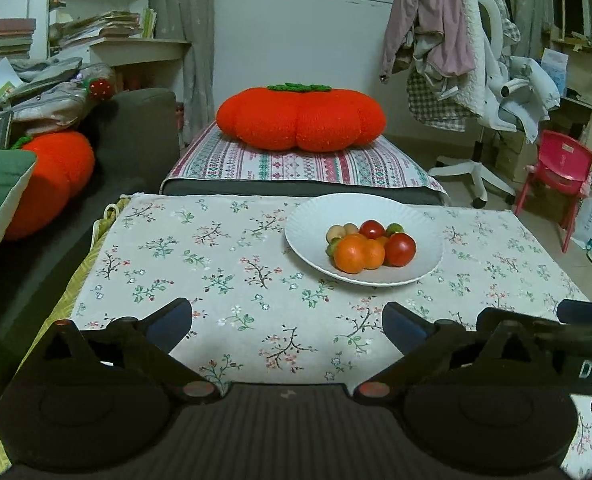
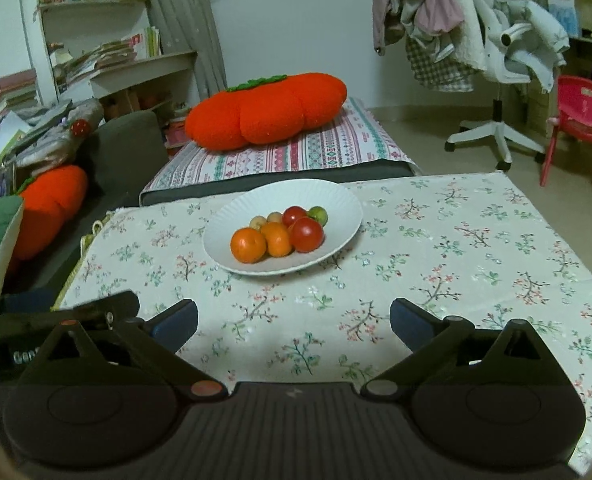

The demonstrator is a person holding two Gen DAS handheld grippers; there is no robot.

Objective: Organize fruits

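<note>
A white ribbed plate (image 1: 316, 216) (image 2: 336, 200) sits on the floral tablecloth and holds several small fruits: oranges (image 1: 350, 256) (image 2: 248, 245), red tomatoes (image 1: 400, 249) (image 2: 306, 233), a green fruit (image 2: 318, 213) and pale yellow ones (image 1: 334, 233). My left gripper (image 1: 287, 318) hovers over the cloth short of the plate, open, nothing between its fingers. My right gripper (image 2: 294, 320) is likewise open and empty, with the plate ahead and slightly left. Each gripper's body shows at the edge of the other's view.
Floral-clothed table (image 1: 216, 248) (image 2: 476, 248). Behind it lies a striped cushion with a big orange pumpkin pillow (image 1: 300, 118) (image 2: 264, 108). A dark sofa with another orange pillow (image 1: 52, 176) stands left. A clothes-laden office chair (image 1: 476, 80) and a red plastic chair (image 2: 580, 120) stand right.
</note>
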